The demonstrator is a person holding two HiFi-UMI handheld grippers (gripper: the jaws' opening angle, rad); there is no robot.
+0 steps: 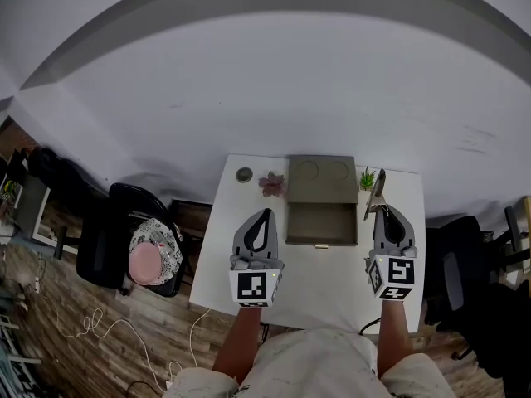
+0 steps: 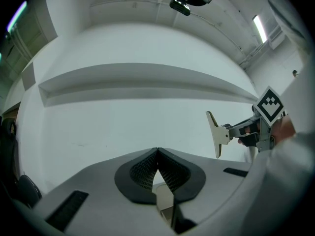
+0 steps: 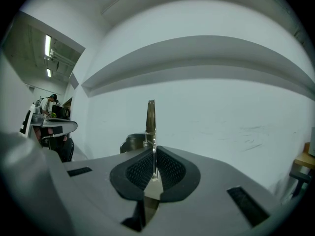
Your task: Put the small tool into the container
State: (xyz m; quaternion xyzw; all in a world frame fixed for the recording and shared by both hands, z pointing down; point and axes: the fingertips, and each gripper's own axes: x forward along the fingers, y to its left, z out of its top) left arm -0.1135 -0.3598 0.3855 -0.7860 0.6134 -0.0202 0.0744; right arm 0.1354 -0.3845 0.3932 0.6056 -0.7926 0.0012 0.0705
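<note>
As seen from the head view, a white table [image 1: 323, 284] stands against a pale wall and carries a grey container [image 1: 322, 179], whose top has two round recesses and whose drawer [image 1: 322, 222] is drawn out toward the person. Behind and to the left of the container lie a pink flower [image 1: 272, 184] and a small dark round object [image 1: 244, 174]; a small green plant [image 1: 367, 178] stands at its right rear corner. The left gripper [image 1: 265, 212] hovers over the table just left of the drawer; in its own view the left gripper [image 2: 157, 151] shows both pads meeting at the tips with nothing between them. The right gripper [image 1: 383, 209] is held over the table's right side, just right of the drawer, with its jaws clamped on the small tool [image 1: 377, 192], a thin metal piece that projects forward from the tips toward the plant and lies outside the container. In the right gripper view the small tool [image 3: 150, 117] appears edge-on, standing upright above the right gripper [image 3: 152, 154], whose ribbed pads press on its lower end. In the left gripper view the same tool [image 2: 213, 133] shows as a flat pale blade held by the right gripper [image 2: 227, 132], with the marker cube [image 2: 269, 105] behind it. A dark chair bearing a pink item [image 1: 149, 259] stands left of the table.
</note>
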